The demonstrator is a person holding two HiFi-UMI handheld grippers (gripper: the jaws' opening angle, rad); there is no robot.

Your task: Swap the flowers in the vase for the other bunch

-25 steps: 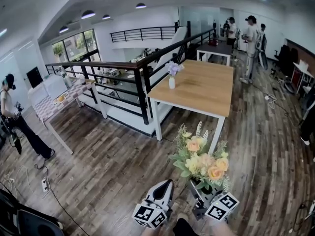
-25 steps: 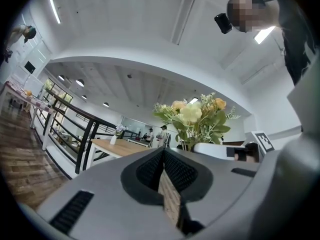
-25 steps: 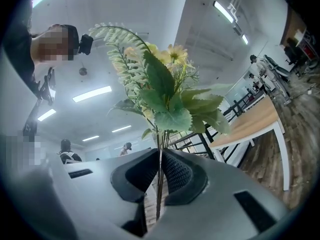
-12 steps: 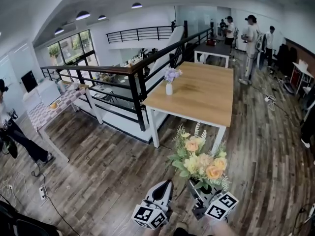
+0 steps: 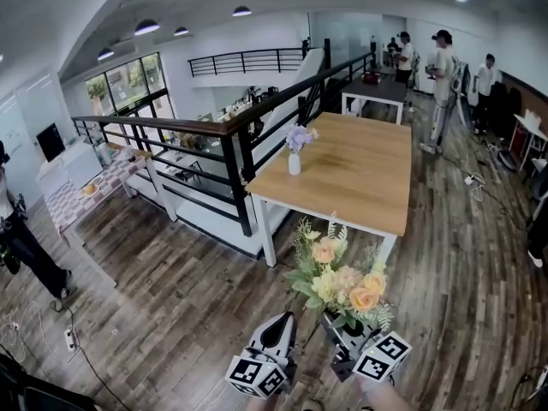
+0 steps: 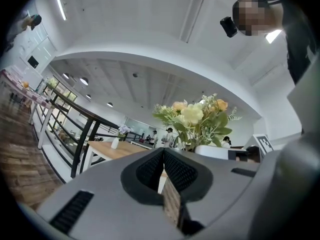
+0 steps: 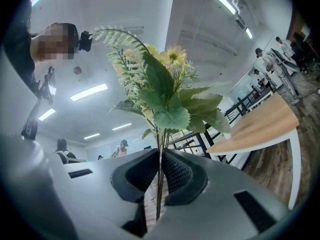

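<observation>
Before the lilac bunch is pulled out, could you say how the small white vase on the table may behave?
The white vase looks narrow and small under its lilac bunch, so it probably tips easily. It seems light, so it may lift with the stems. Standing near the edge of the wooden table, it could fall if nudged.

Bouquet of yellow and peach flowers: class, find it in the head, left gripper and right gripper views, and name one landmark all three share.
Head view: the bouquet sits low, right of centre.
Left gripper view: bouquet right of centre, above the jaws.
Right gripper view: bouquet at centre, its stems clamped between the jaws.
Shared landmark: the wooden table.
</observation>
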